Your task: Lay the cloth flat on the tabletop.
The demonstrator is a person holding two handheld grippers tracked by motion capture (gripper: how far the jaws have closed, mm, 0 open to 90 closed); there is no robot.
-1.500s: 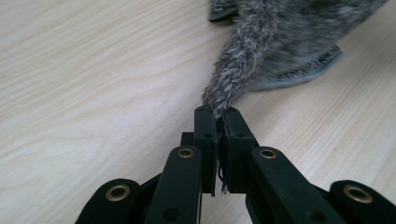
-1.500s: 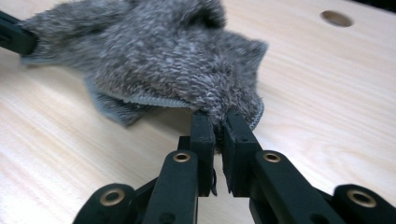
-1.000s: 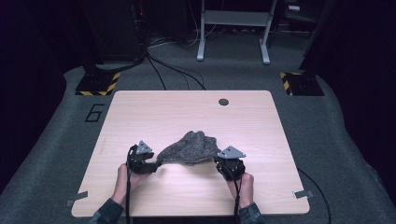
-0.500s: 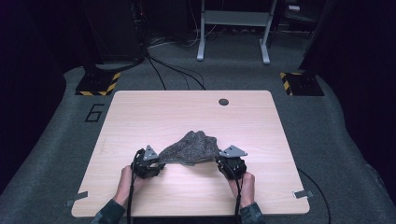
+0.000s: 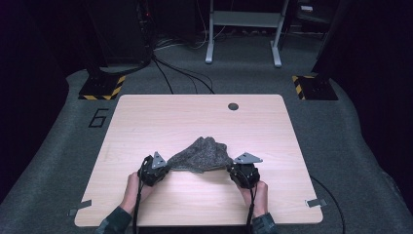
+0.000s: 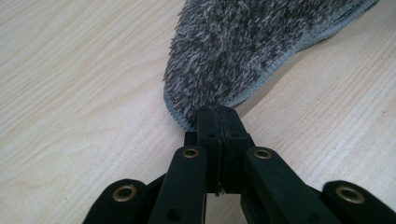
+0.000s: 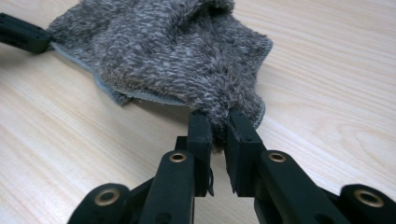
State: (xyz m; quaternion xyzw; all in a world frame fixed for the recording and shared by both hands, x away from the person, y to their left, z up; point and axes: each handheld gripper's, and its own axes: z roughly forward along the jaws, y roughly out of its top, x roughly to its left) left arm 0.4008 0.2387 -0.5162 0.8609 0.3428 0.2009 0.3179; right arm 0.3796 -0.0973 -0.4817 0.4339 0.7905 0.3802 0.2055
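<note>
Fingers (image 6: 208, 126) of both grippers have just pinched opposite corners of the fluffy grey cloth (image 5: 200, 155) — soft, light, limp — sagging between them onto the surface (image 5: 160, 117).

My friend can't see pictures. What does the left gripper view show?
Two black jaws of the left gripper have just closed and pinch a corner of a fuzzy grey cloth. The cloth lies on a light wooden table.
</note>
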